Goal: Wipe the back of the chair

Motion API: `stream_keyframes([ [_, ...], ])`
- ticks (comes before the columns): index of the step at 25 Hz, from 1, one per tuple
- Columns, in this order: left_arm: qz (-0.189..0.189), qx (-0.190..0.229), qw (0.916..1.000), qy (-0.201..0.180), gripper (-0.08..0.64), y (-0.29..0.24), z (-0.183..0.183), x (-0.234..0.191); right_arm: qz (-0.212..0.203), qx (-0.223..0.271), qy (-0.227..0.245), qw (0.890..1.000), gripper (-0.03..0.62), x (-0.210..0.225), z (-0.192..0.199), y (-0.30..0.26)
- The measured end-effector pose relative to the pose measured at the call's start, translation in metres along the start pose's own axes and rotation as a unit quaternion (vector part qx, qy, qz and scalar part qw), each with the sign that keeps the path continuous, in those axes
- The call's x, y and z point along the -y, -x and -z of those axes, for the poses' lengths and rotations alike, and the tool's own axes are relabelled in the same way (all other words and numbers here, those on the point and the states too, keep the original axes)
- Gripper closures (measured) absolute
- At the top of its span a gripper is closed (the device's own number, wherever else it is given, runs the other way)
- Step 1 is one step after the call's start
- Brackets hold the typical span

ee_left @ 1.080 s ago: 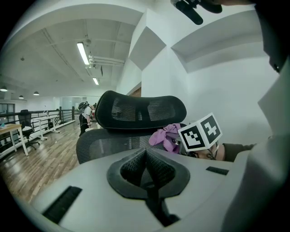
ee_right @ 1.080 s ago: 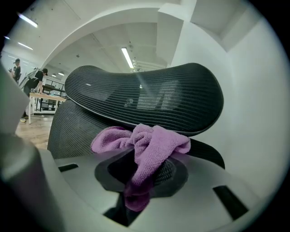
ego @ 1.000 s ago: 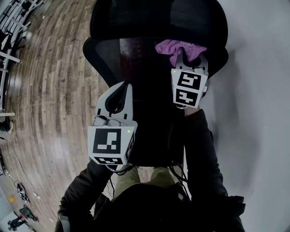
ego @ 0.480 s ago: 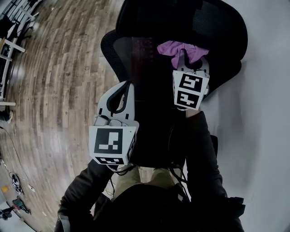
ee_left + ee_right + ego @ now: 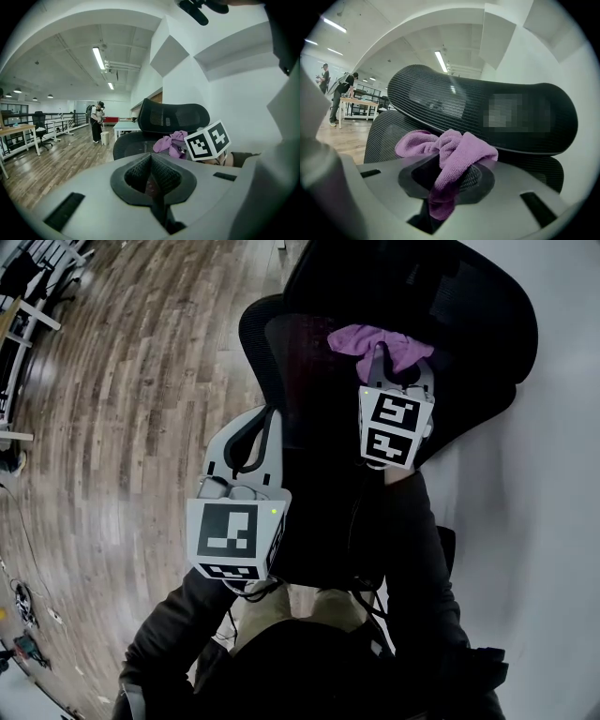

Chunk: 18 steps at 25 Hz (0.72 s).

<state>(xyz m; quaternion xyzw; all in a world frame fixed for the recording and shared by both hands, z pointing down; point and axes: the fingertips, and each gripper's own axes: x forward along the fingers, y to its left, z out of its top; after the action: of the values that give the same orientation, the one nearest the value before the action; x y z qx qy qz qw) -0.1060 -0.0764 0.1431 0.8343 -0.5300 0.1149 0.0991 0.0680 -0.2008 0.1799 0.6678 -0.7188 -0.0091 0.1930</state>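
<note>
A purple cloth (image 5: 373, 337) is pressed to the upper mesh back of a black office chair (image 5: 305, 362), just under the headrest (image 5: 427, 292), which runs crosswise above it. The right gripper (image 5: 394, 364) has its jaws clamped on the cloth. In the right gripper view the bunched cloth (image 5: 457, 150) spreads sideways across the backrest, with one tail dropping down between the jaws of the right gripper (image 5: 445, 177). The dark-sleeved right arm (image 5: 417, 540) reaches straight forward, the gripper pointing up the chair back. The left gripper (image 5: 266, 418) is held lower, beside the backrest's left edge over the wooden floor (image 5: 112, 427), pointing the same way. Its jaws are closed together with nothing between them (image 5: 151, 158).
</note>
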Motion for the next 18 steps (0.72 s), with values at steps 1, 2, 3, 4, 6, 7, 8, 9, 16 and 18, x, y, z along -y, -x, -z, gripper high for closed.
stream_keyframes([
  [1, -0.001, 0.0, 1.0, 0.002, 0.551, 0.001, 0.0, -0.003, 0.0, -0.001, 0.002, 1.0, 0.511, -0.003, -0.002, -0.001],
  [2, -0.003, 0.0, 1.0, 0.003, 0.551, 0.003, -0.001, -0.006, -0.001, -0.001, 0.004, 1.0, 0.511, -0.006, -0.004, -0.002],
  [3, -0.004, 0.0, 1.0, 0.005, 0.551, 0.005, -0.001, -0.01, -0.002, -0.001, 0.006, 1.0, 0.511, -0.01, -0.006, -0.002],
  [4, -0.006, 0.001, 1.0, 0.006, 0.551, 0.007, -0.001, -0.013, -0.003, -0.001, 0.007, 1.0, 0.511, -0.014, -0.008, -0.002],
  [6, -0.009, 0.002, 0.9999, 0.008, 0.551, 0.011, 0.0, -0.019, -0.008, 0.001, 0.006, 1.0, 0.511, -0.024, -0.011, -0.002],
  [7, -0.01, 0.002, 0.9999, 0.009, 0.551, 0.011, 0.002, -0.022, -0.011, 0.002, 0.006, 1.0, 0.511, -0.028, -0.011, -0.003],
  [8, -0.012, 0.002, 0.9999, 0.009, 0.551, 0.012, 0.003, -0.025, -0.014, 0.003, 0.005, 1.0, 0.511, -0.033, -0.012, -0.005],
  [9, -0.013, 0.002, 0.9999, 0.01, 0.551, 0.012, 0.005, -0.028, -0.017, 0.003, 0.005, 1.0, 0.511, -0.038, -0.012, -0.007],
  [16, -0.027, 0.004, 0.9995, 0.018, 0.551, 0.02, 0.008, -0.051, -0.037, 0.007, 0.011, 0.999, 0.511, -0.07, -0.022, -0.015],
  [18, -0.031, 0.003, 0.9993, 0.019, 0.551, 0.023, 0.011, -0.058, -0.043, 0.009, 0.014, 0.999, 0.511, -0.08, -0.025, -0.017],
])
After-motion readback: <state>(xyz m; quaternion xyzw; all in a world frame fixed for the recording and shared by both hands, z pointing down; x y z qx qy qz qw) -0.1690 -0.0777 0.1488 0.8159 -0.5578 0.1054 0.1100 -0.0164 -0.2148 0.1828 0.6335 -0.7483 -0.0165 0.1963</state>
